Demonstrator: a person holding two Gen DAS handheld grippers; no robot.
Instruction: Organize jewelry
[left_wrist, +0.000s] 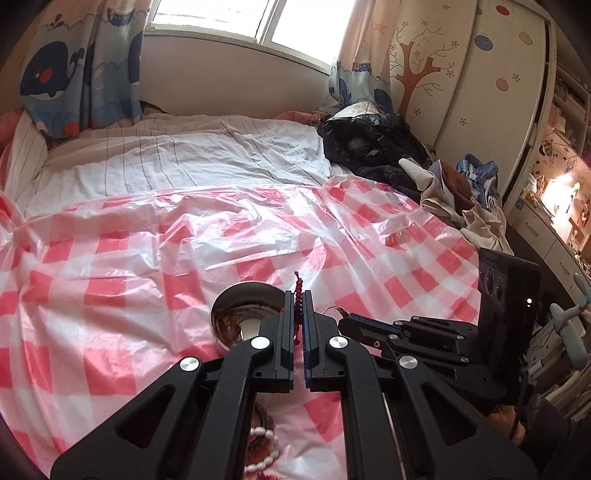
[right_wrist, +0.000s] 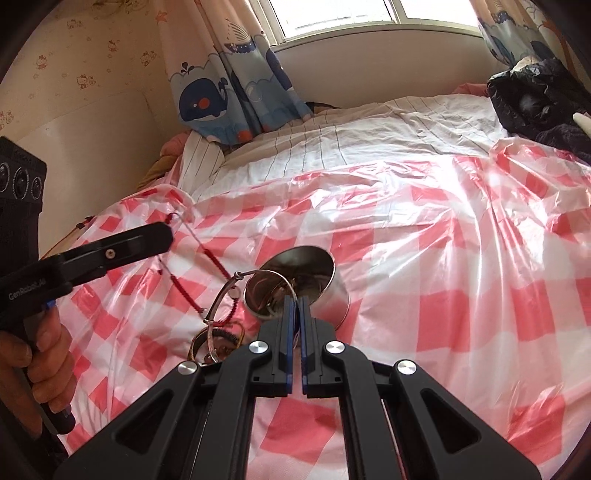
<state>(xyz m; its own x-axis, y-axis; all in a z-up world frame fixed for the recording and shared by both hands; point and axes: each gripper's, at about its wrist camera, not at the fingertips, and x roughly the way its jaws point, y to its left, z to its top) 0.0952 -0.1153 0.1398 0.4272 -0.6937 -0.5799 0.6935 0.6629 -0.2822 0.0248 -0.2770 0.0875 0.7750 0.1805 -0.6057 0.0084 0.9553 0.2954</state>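
The red braided cord bracelet with a thin silver bangle section (right_wrist: 221, 291) hangs in the air above the bed, strung from the left claw (left_wrist: 298, 310) down toward the small round shiny metal bowl (right_wrist: 295, 288). The left claw is clamped on the knotted red cord, whose tasselled end pokes up between its pads. The right claw (right_wrist: 297, 314) has its pads pressed together just over the bowl's near rim; whether it pinches a strand of the bracelet there I cannot tell. The piece looks light and limp — the cord will sag and swing, while the silver arc is stiff and slick, so the braid is the surer place to hold, and the knotted stretch gives the pads something to bite. Lowering it into the bowl probably needs slack fed in slowly so the bangle does not catch on the rim. Beside the bowl lie a few dark and gold bangles (right_wrist: 218, 343), and a white-and-pink bead bracelet (left_wrist: 264, 446) rests nearer, all on the pink-and-white checked plastic sheet (right_wrist: 443, 277) spread over the bed's striped white bedding (left_wrist: 177, 162).
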